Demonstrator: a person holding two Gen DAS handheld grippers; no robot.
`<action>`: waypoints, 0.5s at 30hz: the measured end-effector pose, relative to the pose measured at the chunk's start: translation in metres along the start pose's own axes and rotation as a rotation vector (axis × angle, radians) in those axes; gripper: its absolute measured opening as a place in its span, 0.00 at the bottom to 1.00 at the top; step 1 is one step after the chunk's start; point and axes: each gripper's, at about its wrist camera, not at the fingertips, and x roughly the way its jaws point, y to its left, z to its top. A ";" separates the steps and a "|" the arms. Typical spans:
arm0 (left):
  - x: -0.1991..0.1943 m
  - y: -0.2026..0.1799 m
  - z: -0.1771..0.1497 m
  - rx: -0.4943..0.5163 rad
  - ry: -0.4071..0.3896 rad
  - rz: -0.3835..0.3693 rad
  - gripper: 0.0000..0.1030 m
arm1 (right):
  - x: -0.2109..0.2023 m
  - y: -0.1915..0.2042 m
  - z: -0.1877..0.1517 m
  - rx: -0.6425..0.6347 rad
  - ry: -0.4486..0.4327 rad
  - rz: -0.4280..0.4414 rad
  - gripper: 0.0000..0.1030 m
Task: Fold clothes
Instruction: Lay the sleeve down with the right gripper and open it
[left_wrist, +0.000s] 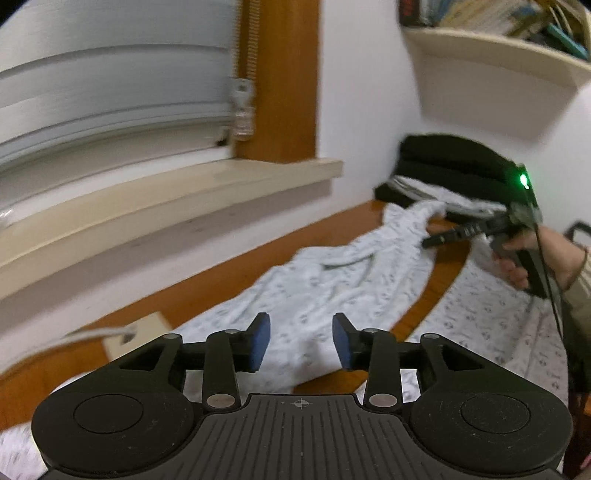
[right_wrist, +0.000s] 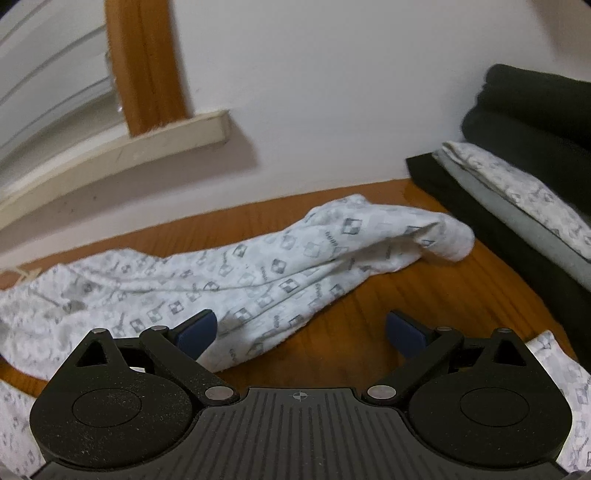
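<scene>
A white garment with a grey printed pattern (left_wrist: 332, 280) lies crumpled across the wooden table (left_wrist: 221, 273). My left gripper (left_wrist: 301, 341) hovers over its near part with the blue pads apart and nothing pinched between them. In the right wrist view, one long section of the garment (right_wrist: 258, 266) runs from the left edge to the upper right. My right gripper (right_wrist: 299, 332) stands wide open just above it. Its left pad is over the cloth and its right pad over bare wood (right_wrist: 424, 295). A hand (left_wrist: 524, 254) holds that gripper at the garment's far end.
A stack of folded clothes, black on top and patterned white below (right_wrist: 517, 192), sits at the table's far right against the wall. A window sill (left_wrist: 166, 195) and blinds run along the left. A shelf with books (left_wrist: 498, 55) hangs above the stack.
</scene>
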 end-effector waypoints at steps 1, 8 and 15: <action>0.007 -0.003 0.001 0.016 0.010 -0.006 0.40 | -0.002 -0.005 0.000 0.027 -0.010 0.001 0.92; 0.041 0.009 -0.014 0.002 0.068 -0.047 0.40 | 0.011 -0.040 0.021 0.141 0.016 0.022 0.87; 0.044 0.019 -0.020 -0.045 0.085 -0.082 0.40 | 0.044 -0.057 0.071 0.173 0.034 0.074 0.22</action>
